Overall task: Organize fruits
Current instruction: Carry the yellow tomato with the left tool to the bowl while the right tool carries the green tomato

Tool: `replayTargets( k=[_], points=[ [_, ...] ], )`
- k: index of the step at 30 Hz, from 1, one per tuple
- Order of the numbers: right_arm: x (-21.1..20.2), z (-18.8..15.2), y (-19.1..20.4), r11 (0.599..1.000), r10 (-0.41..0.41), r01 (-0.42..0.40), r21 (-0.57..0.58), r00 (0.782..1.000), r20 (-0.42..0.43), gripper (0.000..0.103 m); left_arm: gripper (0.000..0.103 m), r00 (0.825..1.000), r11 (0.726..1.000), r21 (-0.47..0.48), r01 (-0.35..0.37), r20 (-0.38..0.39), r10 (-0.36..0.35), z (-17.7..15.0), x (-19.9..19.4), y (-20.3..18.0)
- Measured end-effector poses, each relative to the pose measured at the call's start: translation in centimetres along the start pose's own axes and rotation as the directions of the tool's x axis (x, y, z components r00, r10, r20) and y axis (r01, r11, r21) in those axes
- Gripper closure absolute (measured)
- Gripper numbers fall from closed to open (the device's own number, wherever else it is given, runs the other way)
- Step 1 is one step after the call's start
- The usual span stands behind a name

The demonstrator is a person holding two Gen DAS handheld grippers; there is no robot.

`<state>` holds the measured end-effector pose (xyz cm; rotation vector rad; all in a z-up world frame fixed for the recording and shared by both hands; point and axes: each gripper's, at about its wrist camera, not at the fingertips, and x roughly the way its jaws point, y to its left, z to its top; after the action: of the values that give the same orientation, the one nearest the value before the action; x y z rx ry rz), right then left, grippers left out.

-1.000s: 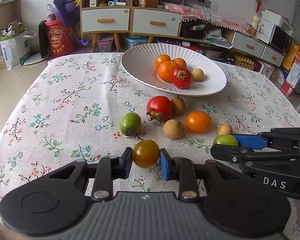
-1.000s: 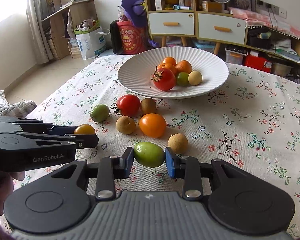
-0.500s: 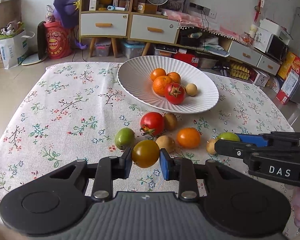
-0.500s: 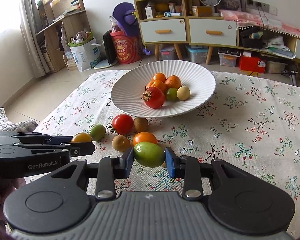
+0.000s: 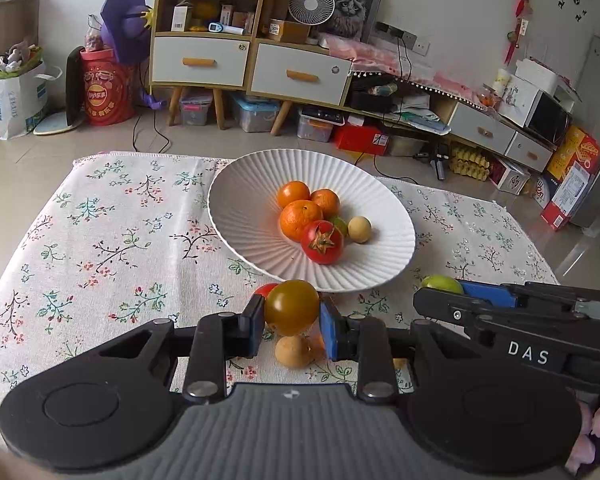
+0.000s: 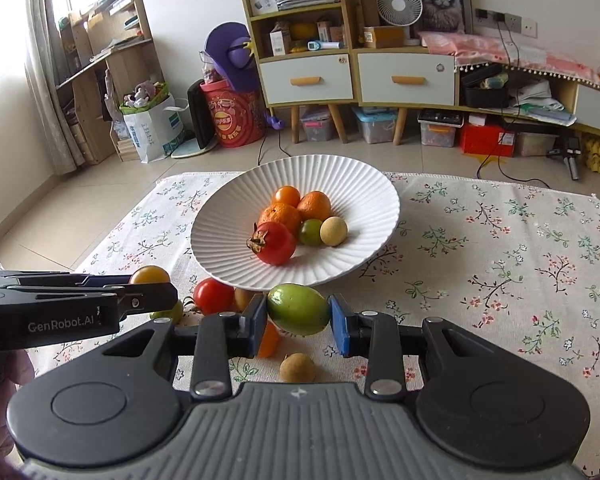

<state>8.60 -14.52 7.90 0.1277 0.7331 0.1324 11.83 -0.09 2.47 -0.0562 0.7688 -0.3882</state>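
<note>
My left gripper (image 5: 292,322) is shut on a yellow-brown tomato (image 5: 291,306), held above the table near the front rim of the white ribbed plate (image 5: 240,208). My right gripper (image 6: 298,314) is shut on a green oval fruit (image 6: 298,309), also lifted just before the plate (image 6: 364,196). The plate holds oranges (image 5: 300,218), a red tomato (image 5: 322,242), a small green fruit (image 6: 311,232) and a pale round fruit (image 6: 333,231). Each gripper shows in the other's view: the right gripper (image 5: 440,292) at the right, the left gripper (image 6: 152,284) at the left.
Loose fruit lies on the flowered tablecloth (image 5: 100,240) under the grippers: a red tomato (image 6: 213,296), a green tomato (image 6: 172,312), an orange one (image 6: 269,342) and brown round fruits (image 6: 297,367) (image 5: 292,352). Cabinets and boxes stand beyond the table's far edge.
Both grippers have risen and moved forward toward the plate, each carrying its fruit. The loose fruit on the cloth now sits below and behind the fingertips.
</note>
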Motion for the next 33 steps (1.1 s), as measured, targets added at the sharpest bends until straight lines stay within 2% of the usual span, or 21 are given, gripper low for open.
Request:
replayTargets(
  k=[8,16,23,33],
  points=[
    [1.1,1.8,-1.4,1.0,-0.003,0.003,0.025,1.0,0.008,0.072,0.078,1.0,1.0,0.014,0.025,0.0,-0.025,2.3,1.0,-0.3],
    [2.6,2.7,-2.3,1.0,0.016,-0.016,-0.005,0.999,0.028,0.072,0.078,1.0,0.993,0.119,-0.008,-0.006,0.009,3.3,4.1,-0.7],
    [4.2,2.4,-1.8,0.995,0.026,-0.024,-0.098,0.999,0.02,0.072,0.078,1.0,0.985,0.172,-0.012,0.0,0.012,3.2,5.6,-0.1],
    [4.7,2.1,-1.9,0.992,0.011,-0.011,-0.127,1.0,0.002,0.072,0.078,1.0,0.976,0.218,-0.004,-0.006,0.005,3.0,6.3,-0.7]
  ],
)
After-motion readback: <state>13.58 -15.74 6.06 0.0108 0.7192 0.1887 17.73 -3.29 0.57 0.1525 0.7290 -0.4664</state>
